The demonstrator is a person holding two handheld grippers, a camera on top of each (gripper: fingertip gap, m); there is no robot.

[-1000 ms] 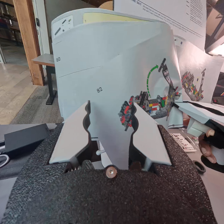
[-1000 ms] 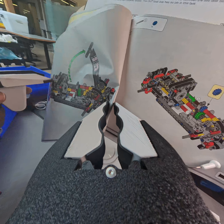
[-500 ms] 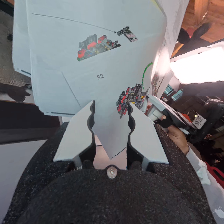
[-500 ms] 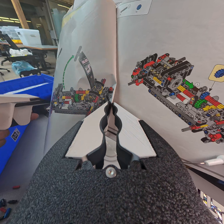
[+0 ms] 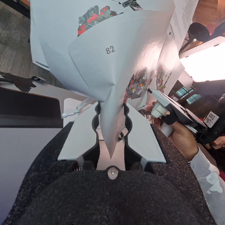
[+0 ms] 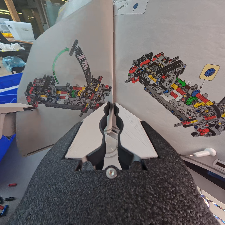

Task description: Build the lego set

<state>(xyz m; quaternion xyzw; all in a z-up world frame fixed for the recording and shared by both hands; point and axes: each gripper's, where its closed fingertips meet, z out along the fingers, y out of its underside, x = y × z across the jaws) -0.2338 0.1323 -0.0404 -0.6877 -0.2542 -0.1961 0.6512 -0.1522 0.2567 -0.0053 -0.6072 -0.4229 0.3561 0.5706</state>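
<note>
Left wrist view: the left gripper (image 5: 111, 104), white fingers set apart, has a folded corner of the pale printed instruction booklet (image 5: 103, 63) hanging down between them; whether the paper touches either finger is unclear.
Beyond it: the right gripper (image 5: 149, 90), held in a person's hand (image 5: 180, 137), meets the booklet's right side.
Right wrist view: the right gripper (image 6: 111, 103) is pinched on the lower edge of the booklet (image 6: 158, 40) at its centre fold.
Left edge: the other gripper's white finger (image 6: 15, 107) touches the left page, blue plastic bin (image 6: 8, 85) behind, small loose red, black and blue lego pieces (image 6: 12, 185) on the grey table (image 6: 18, 170).
</note>
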